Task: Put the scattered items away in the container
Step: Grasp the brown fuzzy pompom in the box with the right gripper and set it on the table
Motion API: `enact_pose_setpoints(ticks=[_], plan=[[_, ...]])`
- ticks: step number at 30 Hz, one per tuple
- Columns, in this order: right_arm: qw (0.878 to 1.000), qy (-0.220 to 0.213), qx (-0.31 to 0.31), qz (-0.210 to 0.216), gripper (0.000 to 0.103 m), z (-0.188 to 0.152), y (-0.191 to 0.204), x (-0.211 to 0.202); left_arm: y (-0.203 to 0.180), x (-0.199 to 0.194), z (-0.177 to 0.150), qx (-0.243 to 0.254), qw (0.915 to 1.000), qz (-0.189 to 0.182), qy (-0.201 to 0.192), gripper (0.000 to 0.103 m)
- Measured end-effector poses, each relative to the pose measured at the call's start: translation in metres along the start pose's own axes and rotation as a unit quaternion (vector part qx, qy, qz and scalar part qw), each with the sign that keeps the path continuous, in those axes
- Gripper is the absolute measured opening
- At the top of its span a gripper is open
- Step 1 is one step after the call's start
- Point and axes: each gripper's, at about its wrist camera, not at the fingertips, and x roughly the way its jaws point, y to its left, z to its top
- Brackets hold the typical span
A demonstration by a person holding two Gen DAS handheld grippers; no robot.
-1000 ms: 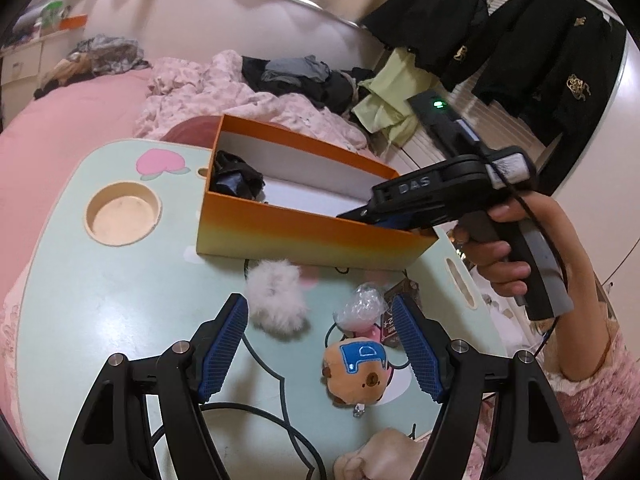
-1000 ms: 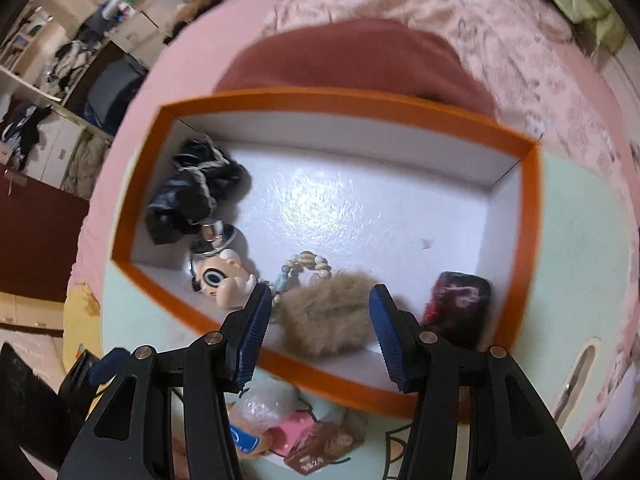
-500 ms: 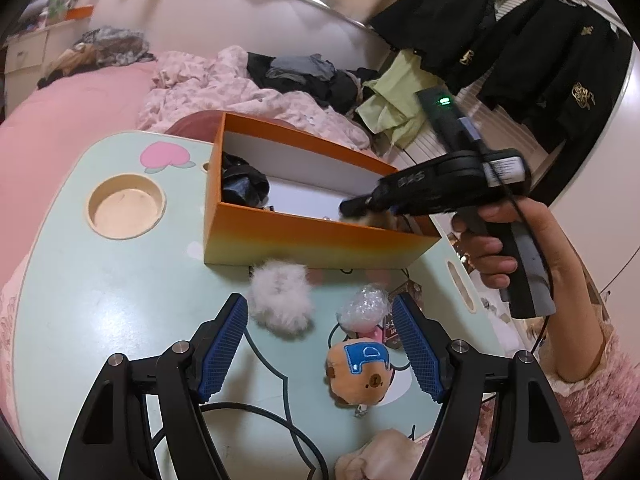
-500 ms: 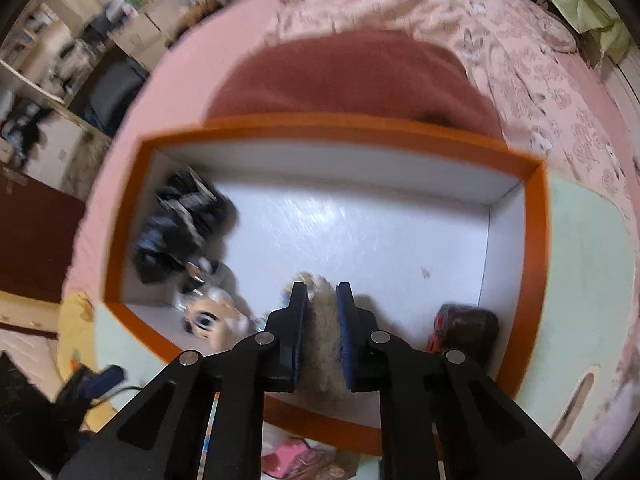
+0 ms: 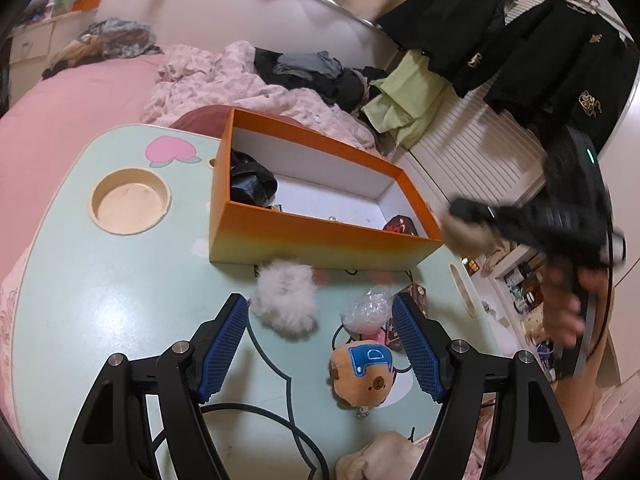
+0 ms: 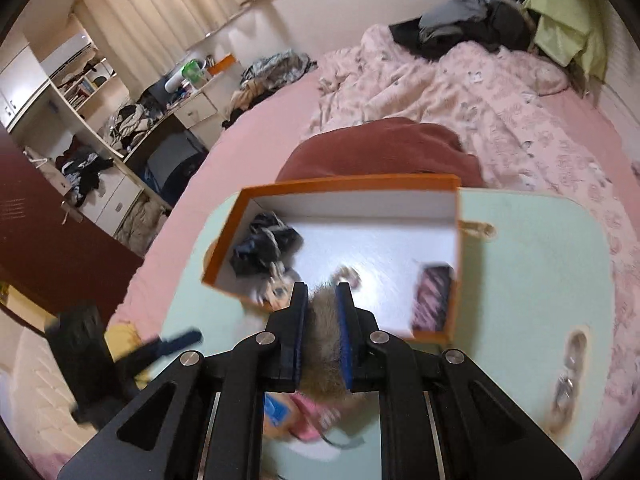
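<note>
The orange box [image 5: 320,240] sat on the worktop just left of the right tool [image 6: 322,320] (clamped on a brown fluffy pom-pom [image 6: 322,340]); the left tool [image 5: 320,344] stood apart.

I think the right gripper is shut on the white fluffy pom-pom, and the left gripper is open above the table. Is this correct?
Not quite. The right gripper is shut on a brown furry piece, as the right wrist view shows. The white fluffy pom-pom lies on the table, untouched. The left gripper is indeed open above the table.
</note>
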Motion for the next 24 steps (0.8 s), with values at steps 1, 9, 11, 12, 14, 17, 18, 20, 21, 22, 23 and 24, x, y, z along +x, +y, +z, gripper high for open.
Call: enact_pose_setpoints(ticks=[1, 9, 11, 12, 14, 17, 18, 20, 21, 22, 23, 24], plan=[[1.000, -0.008, 0.002, -0.011, 0.015, -0.007, -0.005, -0.004, 0.000, -0.001, 0.001, -0.002, 1.0000, -0.001, -0.001, 0.074], [0.998, 0.023, 0.041, -0.031, 0.015, -0.060, -0.042, 0.019, -0.009, -0.002, 0.006, -0.002, 1.0000, -0.004, -0.005, 0.074], [0.998, 0.036, 0.045, -0.027, 0.015, -0.064, -0.043, 0.032, -0.013, -0.003, 0.006, 0.003, 1.0000, -0.003, -0.005, 0.074], [0.998, 0.038, 0.046, -0.025, 0.016, -0.065, -0.041, 0.037, -0.014, -0.003, 0.006, 0.005, 1.0000, -0.002, -0.004, 0.074], [0.998, 0.039, 0.044, -0.016, 0.017, -0.065, -0.035, 0.044, -0.016, -0.005, 0.006, 0.008, 1.0000, -0.002, -0.005, 0.074], [0.999, 0.039, 0.036, 0.002, 0.017, -0.063, -0.023, 0.054, -0.017, -0.006, 0.007, 0.007, 0.9999, -0.004, -0.006, 0.074], [0.999, 0.038, 0.033, 0.006, 0.018, -0.063, -0.020, 0.056, -0.019, -0.007, 0.009, 0.007, 0.9999, -0.006, -0.006, 0.074], [0.999, 0.026, 0.033, 0.013, 0.026, -0.064, -0.016, 0.057, -0.023, -0.009, 0.014, 0.011, 0.9999, -0.008, -0.007, 0.074], [0.999, 0.017, 0.035, 0.014, 0.032, -0.065, -0.015, 0.055, -0.026, -0.010, 0.018, 0.013, 0.9999, -0.008, -0.008, 0.074], [0.999, 0.007, 0.035, 0.016, 0.035, -0.066, -0.014, 0.052, -0.030, -0.011, 0.023, 0.015, 0.9998, -0.009, -0.009, 0.074], [0.999, -0.003, 0.033, 0.016, 0.039, -0.068, -0.013, 0.049, -0.034, -0.010, 0.027, 0.015, 0.9998, -0.008, -0.008, 0.074], [0.999, -0.012, 0.029, 0.015, 0.041, -0.069, -0.012, 0.045, -0.038, -0.010, 0.033, 0.016, 0.9998, -0.006, -0.006, 0.074]])
